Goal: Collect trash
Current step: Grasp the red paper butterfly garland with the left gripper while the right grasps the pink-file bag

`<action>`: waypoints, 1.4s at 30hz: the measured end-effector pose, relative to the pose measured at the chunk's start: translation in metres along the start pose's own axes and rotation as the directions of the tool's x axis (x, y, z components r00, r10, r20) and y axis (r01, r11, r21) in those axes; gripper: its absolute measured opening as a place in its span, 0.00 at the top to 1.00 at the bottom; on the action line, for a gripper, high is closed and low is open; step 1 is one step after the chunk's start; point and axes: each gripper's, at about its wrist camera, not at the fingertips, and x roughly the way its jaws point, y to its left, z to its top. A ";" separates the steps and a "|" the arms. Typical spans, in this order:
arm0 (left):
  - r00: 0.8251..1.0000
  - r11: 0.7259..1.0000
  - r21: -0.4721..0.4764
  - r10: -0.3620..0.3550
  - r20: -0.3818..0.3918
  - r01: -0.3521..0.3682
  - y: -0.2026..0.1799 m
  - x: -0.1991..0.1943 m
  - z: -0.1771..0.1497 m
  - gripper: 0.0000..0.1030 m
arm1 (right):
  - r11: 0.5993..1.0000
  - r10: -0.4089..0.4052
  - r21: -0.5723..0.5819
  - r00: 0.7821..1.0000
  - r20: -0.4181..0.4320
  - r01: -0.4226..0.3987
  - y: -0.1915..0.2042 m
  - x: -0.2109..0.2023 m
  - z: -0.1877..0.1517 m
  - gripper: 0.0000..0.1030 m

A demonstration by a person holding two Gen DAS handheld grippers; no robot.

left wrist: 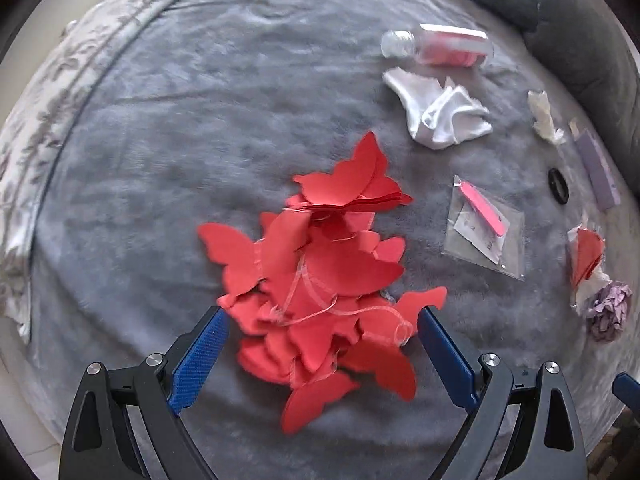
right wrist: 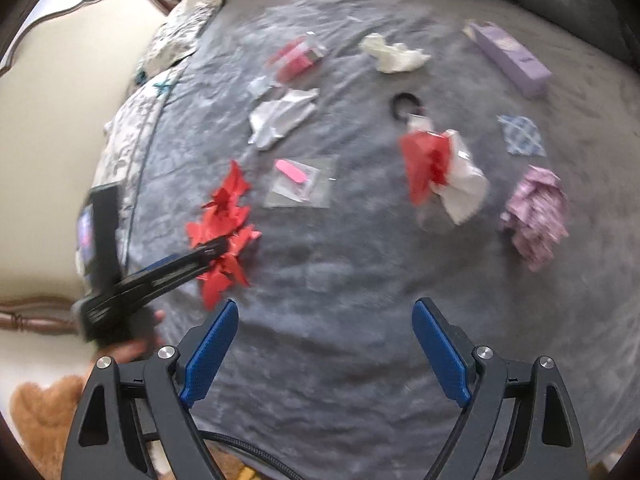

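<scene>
With its jaws apart, the left gripper (left wrist: pixel 322 322) straddled the red paper butterflies (left wrist: pixel 320 280) heaped near the blanket's (left wrist: pixel 180 120) near edge; light, limp and string-linked, they were judged best pinched mid-heap.

Red paper butterflies (left wrist: pixel 320 276) — heaped, tangled

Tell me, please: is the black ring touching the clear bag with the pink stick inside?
Apart. In the left wrist view, grey blanket shows plainly between the black ring and the clear bag.
</scene>
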 end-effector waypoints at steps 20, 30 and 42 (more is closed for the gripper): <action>0.999 0.994 -0.111 0.016 -0.051 -0.022 0.024 0.024 0.014 0.48 | 0.989 0.082 -0.117 0.995 -0.048 -0.087 0.031 0.038 0.055 0.15; 1.000 0.985 -0.174 -0.023 -0.019 0.019 0.057 0.005 0.016 0.65 | 0.971 0.044 -0.230 0.993 -0.107 -0.068 0.059 0.066 0.073 0.15; 0.998 0.977 -0.207 -0.053 -0.014 0.049 0.077 0.006 -0.003 0.65 | 0.911 -0.151 -0.405 0.975 -0.162 0.074 0.069 0.136 0.107 0.15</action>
